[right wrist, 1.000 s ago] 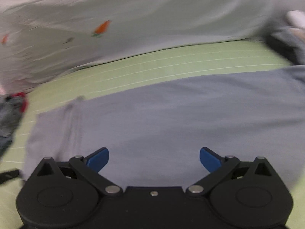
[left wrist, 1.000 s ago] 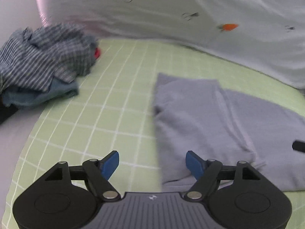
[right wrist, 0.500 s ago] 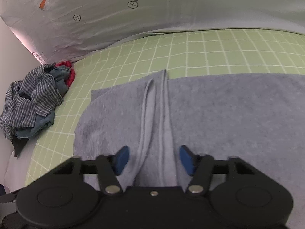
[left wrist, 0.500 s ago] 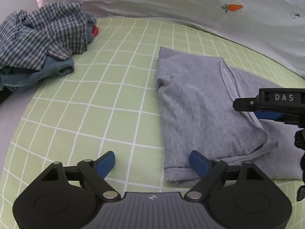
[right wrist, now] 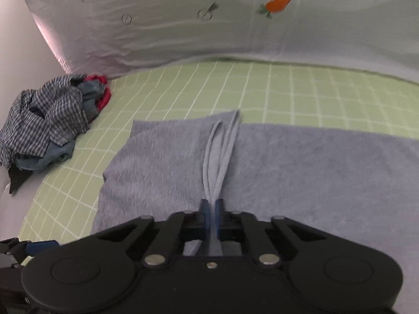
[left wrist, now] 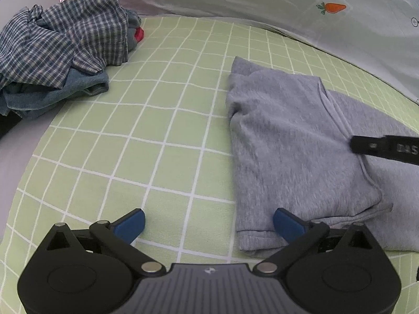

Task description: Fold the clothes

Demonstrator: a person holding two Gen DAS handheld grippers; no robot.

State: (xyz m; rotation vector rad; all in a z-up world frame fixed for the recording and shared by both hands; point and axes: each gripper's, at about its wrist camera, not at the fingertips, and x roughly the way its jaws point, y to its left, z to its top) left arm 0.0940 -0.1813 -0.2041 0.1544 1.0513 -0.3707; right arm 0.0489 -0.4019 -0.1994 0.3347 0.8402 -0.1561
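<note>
Claws first, since they sit nearest the lenses. The right claw [right wrist: 212, 209] has its blue pads pinched together on a raised ridge of the soft grey knit garment [right wrist: 301, 172], the double hem that runs straight away from it toward the far side of the bed. The left claw [left wrist: 209, 223] is opening, its jaws spread wide with nothing gripped; its right pad [left wrist: 286, 225] hangs just over the garment's near corner, its left pad over bare sheet.

The garment lies flat on the pale green grid-patterned bed sheet [left wrist: 157, 130], partly folded, its long axis running sideways across the right wrist view. So the pinched ridge crosses that axis, and the left claw is the nearer one to the free near edge; any fold likely turns on lifting along that ridge.

Farther off, well apart on the left, sits a crumpled heap of blue checked shirt and denim [left wrist: 60, 49], probably with something red behind it. Beyond stands a white carrot-printed fabric sheet [right wrist: 235, 26].
</note>
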